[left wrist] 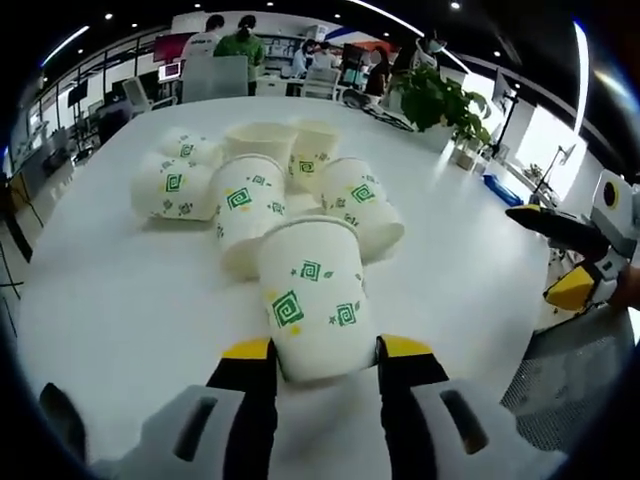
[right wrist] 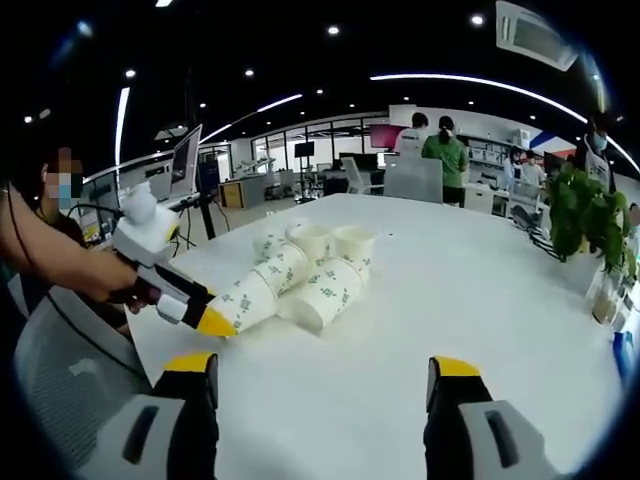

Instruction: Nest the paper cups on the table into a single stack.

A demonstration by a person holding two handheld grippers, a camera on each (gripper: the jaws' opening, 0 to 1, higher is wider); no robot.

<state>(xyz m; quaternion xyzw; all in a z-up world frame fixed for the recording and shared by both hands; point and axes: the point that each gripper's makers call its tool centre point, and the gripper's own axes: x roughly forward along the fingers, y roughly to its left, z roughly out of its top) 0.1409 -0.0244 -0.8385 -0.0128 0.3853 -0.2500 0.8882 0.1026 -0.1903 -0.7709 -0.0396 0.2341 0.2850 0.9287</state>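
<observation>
1. Left gripper (left wrist: 325,350) has its yellow-tipped jaws closed in on the base end of one paper cup (left wrist: 312,300). The cup lies on its side, mouth pointing away toward the rest. A grip at the closed end leaves the open rim free, which suits sliding it over or into a neighbour.

2. The cup cluster (left wrist: 270,185) sits mid-table, just beyond the held cup. Most lie on their sides, touching or overlapping; two at the back appear to stand upright with mouths up. The held cup's rim is against the nearest lying cup (left wrist: 245,215), though whether it is already partly nested cannot be told.

3. Right gripper (right wrist: 325,375) is empty, jaws spread wide, hovering over bare tabletop well apart from the cluster. Judged to be waiting, placed to steady or fetch a cup once the left one has seated its own.

4. In the right gripper view the left gripper (right wrist: 200,315) shows at the near-left side of the cups, a hand (right wrist: 115,280) behind it, with the cups (right wrist: 310,270) fanning away in a loose row.

5. Table (left wrist: 120,300) is white and wide — open surface on every side of the cluster, no edge close to the cups. The near edge lies beside the person.

6. Potted plant (left wrist: 440,105) stands at the far right corner, well clear of the work.
</observation>
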